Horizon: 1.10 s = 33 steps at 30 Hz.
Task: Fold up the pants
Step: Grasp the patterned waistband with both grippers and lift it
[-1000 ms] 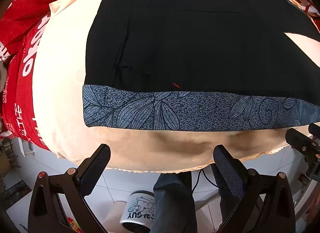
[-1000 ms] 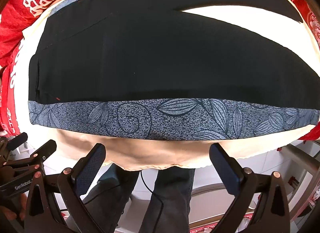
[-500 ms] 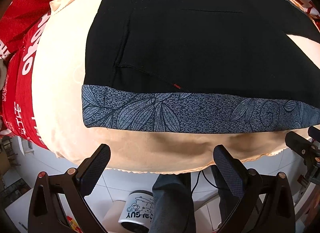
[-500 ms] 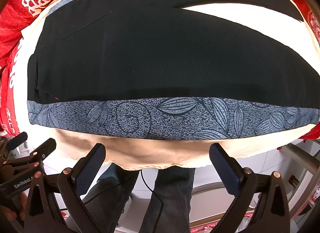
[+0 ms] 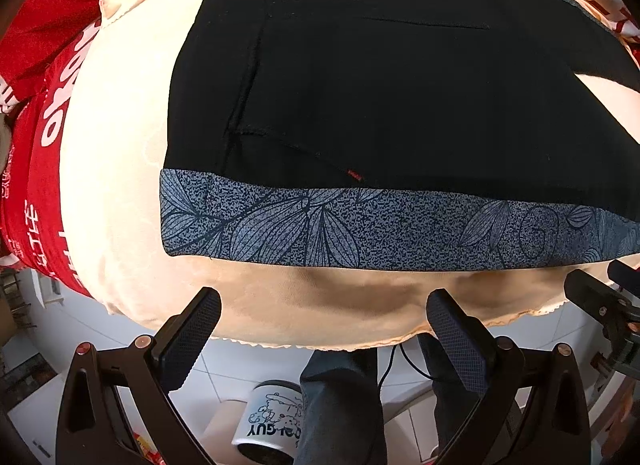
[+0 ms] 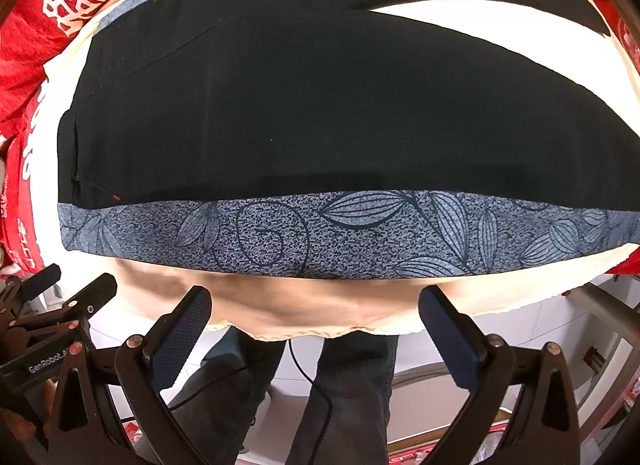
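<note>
Both spread wide and empty, left gripper (image 5: 322, 329) and right gripper (image 6: 314, 319) sit just short of the pants (image 6: 320, 113), whose patterned side band (image 5: 360, 225) lies ahead of the fingertips, so pinch that edge squarely, both layers, lift evenly.

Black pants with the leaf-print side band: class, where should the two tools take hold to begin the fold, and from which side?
Grip the leaf-print band along the near edge of the pants, approaching from the table's near side. That edge lies flat and straight just ahead of the open left tool and right tool; probably one hold toward each end.
</note>
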Motion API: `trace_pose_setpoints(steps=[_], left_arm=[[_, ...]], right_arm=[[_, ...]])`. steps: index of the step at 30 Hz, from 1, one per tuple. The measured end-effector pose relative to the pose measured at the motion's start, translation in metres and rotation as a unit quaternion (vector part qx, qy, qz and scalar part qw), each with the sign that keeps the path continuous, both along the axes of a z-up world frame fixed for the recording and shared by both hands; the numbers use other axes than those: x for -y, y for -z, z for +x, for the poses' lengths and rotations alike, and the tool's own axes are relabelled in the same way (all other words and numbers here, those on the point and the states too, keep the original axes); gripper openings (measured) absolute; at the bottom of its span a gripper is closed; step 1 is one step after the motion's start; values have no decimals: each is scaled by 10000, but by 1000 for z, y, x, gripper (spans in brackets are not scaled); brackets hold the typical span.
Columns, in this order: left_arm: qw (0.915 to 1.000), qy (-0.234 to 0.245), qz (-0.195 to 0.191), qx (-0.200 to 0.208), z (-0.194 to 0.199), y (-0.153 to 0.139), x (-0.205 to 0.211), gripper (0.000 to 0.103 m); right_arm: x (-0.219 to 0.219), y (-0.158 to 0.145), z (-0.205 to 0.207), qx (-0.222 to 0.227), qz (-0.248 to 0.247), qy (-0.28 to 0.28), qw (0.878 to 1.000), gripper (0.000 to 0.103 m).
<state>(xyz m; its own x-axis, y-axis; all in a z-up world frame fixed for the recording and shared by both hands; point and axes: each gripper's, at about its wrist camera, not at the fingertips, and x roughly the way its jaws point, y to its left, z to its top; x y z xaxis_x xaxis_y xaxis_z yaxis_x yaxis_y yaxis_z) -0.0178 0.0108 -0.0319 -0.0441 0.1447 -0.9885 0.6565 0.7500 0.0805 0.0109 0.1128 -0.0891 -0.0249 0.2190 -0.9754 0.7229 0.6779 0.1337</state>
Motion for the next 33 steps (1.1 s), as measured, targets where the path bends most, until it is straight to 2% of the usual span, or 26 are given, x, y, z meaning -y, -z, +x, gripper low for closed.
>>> trace_pose_setpoints(steps=[3, 6, 8, 11, 13, 15, 16, 18, 22, 25, 26, 29, 32, 33], left_arm=[[9998, -142, -146, -51, 1, -1, -3, 103], [9962, -481, -641, -337, 9, -2, -11, 103], [9905, -655, -1103, -489, 15, -3, -19, 103], [9830, -755, -1526, -681, 20, -1, -27, 103], [9783, -837, -1681, -875, 23, 5, -31, 103], [9725, -951, -1846, -1054, 25, 10, -36, 103], [9685, -1027, -1951, -1155, 26, 13, -39, 103], [9627, -1128, -2097, -1287, 29, 17, -43, 103], [9589, -1228, -2195, -1312, 29, 26, -48, 103], [9508, -1394, -2341, -1472, 28, 33, -54, 103], [9466, -1472, -2417, -1548, 29, 33, -55, 103], [9264, -1848, -2719, -1836, 29, 38, -54, 103], [9085, -2288, -2972, -1841, 37, 42, -51, 103], [9066, -2423, -2989, -1733, 42, 42, -51, 103]], right_arm=[[0, 1, -2, 255, 236, 171, 9992, 103], [2, 4, -7, 779, 799, 538, 9923, 103], [2, 9, -10, 1296, 1340, 818, 9791, 103], [0, 23, -14, 1856, 2037, 1101, 9550, 102], [-1, 35, -14, 2009, 2373, 1240, 9423, 96], [-4, 49, -19, 2094, 2654, 1395, 9307, 67], [-3, 58, -21, 2110, 2794, 1486, 9249, 64], [-8, 74, -19, 2138, 2969, 1625, 9164, 64], [-11, 96, -25, 2297, 3090, 1788, 9054, 64], [-7, 100, -31, 2596, 3095, 2175, 8886, 64], [-3, 98, -31, 2753, 3099, 2333, 8796, 64], [7, 78, -22, 3226, 3177, 2471, 8567, 64], [13, 55, -11, 3487, 3192, 2261, 8517, 64], [15, 51, -9, 3545, 3223, 2235, 8488, 65]])
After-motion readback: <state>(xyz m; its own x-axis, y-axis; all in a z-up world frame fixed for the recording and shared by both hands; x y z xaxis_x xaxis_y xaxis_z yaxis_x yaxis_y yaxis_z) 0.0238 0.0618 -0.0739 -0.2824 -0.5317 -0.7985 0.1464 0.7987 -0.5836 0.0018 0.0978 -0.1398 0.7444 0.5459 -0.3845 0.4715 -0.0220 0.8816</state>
